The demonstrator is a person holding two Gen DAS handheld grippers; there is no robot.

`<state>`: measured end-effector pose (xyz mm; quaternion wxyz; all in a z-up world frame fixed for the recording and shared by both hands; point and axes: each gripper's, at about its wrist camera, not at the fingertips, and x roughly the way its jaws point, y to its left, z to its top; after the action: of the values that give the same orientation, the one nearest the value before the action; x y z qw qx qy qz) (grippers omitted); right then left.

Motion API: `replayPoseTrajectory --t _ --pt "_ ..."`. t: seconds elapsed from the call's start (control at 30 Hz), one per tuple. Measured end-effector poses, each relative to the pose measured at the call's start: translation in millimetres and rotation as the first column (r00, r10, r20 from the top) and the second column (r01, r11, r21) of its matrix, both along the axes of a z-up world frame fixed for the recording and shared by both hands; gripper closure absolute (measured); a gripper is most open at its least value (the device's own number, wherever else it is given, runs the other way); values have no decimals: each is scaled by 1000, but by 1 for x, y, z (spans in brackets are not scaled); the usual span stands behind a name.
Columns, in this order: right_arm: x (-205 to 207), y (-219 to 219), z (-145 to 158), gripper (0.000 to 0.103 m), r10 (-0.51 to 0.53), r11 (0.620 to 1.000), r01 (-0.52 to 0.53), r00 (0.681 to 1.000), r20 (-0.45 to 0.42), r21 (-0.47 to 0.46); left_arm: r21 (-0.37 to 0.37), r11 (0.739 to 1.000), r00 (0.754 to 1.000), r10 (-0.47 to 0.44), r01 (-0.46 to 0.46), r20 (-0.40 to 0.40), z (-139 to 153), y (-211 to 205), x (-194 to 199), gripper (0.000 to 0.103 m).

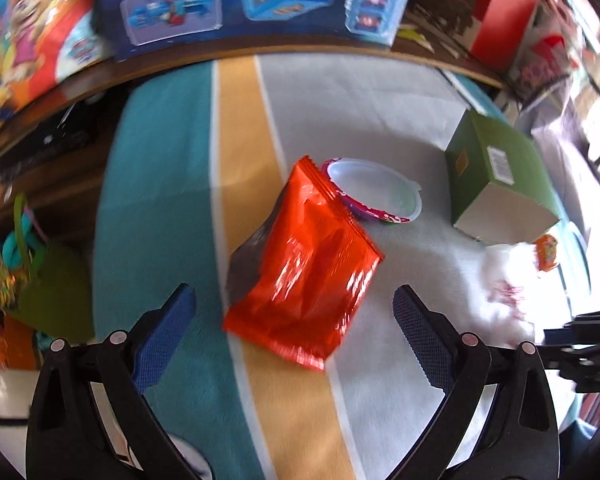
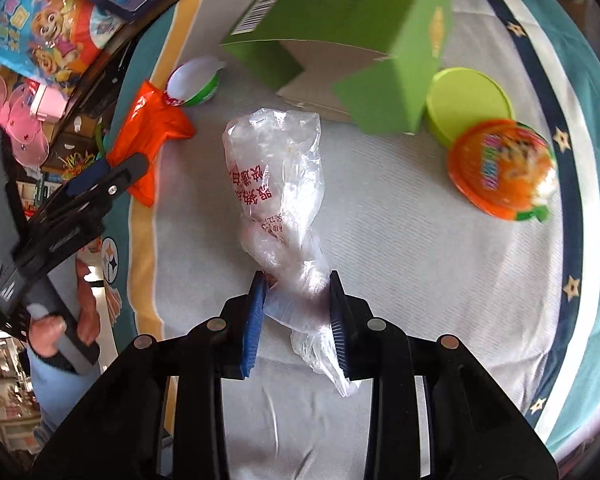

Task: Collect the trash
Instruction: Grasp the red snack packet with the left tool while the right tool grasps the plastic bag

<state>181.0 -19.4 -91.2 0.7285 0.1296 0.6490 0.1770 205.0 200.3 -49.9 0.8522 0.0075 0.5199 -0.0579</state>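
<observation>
Striped cloth (image 2: 380, 240): right tool (image 2: 298, 320) pinches plastic bag (image 2: 276, 184); left tool (image 1: 294, 312) spread near red wrapper (image 1: 304, 264).

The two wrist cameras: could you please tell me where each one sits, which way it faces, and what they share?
Left wrist: on the left gripper, looking down along its open jaws at the orange wrapper on the striped cloth; the right gripper shows at the edge.
Right wrist: on the right gripper, looking along jaws shut on the clear plastic bag; the left gripper and hand show.
Shared: wrapper, white cup, green box.
</observation>
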Motion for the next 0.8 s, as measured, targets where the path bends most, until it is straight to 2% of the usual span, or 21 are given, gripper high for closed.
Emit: replayPoseTrajectory --t 0.13,0.27,0.4,0.63,0.8 --pt "-1 -6 -2 73 -18 1000 18 1000 -8 19 47 998 999 -37 38 -21 -11 -12 11 4" --pt "-1 -14 -4 73 -25 999 26 1000 -15 33 39 997 998 -60 61 -22 -15 -15 15 6" --pt "2 -17 -3 73 -26 998 27 1000 -9 48 11 997 996 -76 77 -53 -16 -17 15 30" --pt "-7 -30 -6 73 -13 998 14 1000 -13 62 10 999 997 -45 46 -61 -16 -23 4 39" --pt "-17 -37 0 73 -2 999 2 1000 -1 51 4 1000 999 -28 28 -44 -11 -32 -10 52"
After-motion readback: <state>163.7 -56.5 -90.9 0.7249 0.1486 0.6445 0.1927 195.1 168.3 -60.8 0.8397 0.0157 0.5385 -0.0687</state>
